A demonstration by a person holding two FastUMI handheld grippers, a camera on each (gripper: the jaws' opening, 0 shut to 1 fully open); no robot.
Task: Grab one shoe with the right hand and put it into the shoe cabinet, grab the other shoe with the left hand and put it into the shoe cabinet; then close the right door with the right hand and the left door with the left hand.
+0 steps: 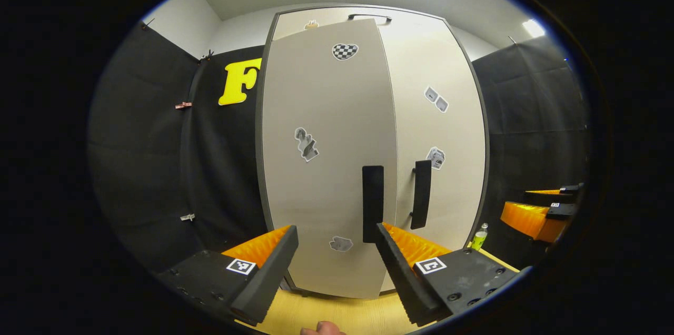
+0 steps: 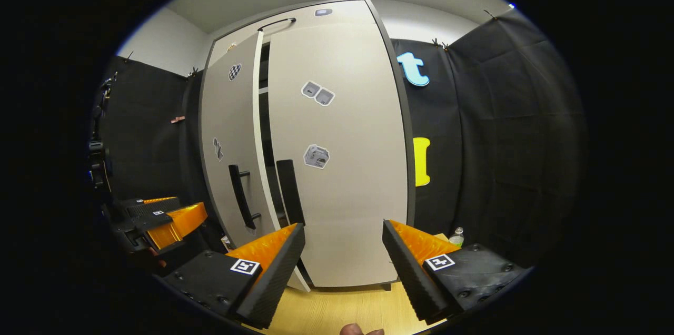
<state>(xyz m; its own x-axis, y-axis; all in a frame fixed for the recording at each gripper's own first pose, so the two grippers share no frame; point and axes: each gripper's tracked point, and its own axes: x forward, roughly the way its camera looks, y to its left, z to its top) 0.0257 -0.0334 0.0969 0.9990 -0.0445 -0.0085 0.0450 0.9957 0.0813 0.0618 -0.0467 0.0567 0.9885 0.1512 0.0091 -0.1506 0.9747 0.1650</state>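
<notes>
The grey shoe cabinet (image 1: 447, 129) stands straight ahead with stickers on both doors. Its left door (image 1: 326, 166) hangs ajar, its free edge out in front of the right door (image 2: 347, 166), which lies flush with the frame. In the right gripper view a dark gap (image 2: 266, 129) runs between the two doors. Each door carries a black vertical handle (image 1: 373, 203) (image 2: 290, 193). My left gripper (image 1: 334, 240) is open and empty, just short of the left door's lower part. My right gripper (image 2: 343, 235) is open and empty before the right door. The other gripper appears off to the side (image 1: 542, 214) (image 2: 163, 222).
Light wooden floor (image 2: 337, 308) runs up to the cabinet's base. A small green-capped bottle (image 1: 479, 237) (image 2: 457, 236) stands by the cabinet's right corner. Black cloth walls close in on both sides. A fingertip (image 1: 321, 328) peeks in at the bottom edge.
</notes>
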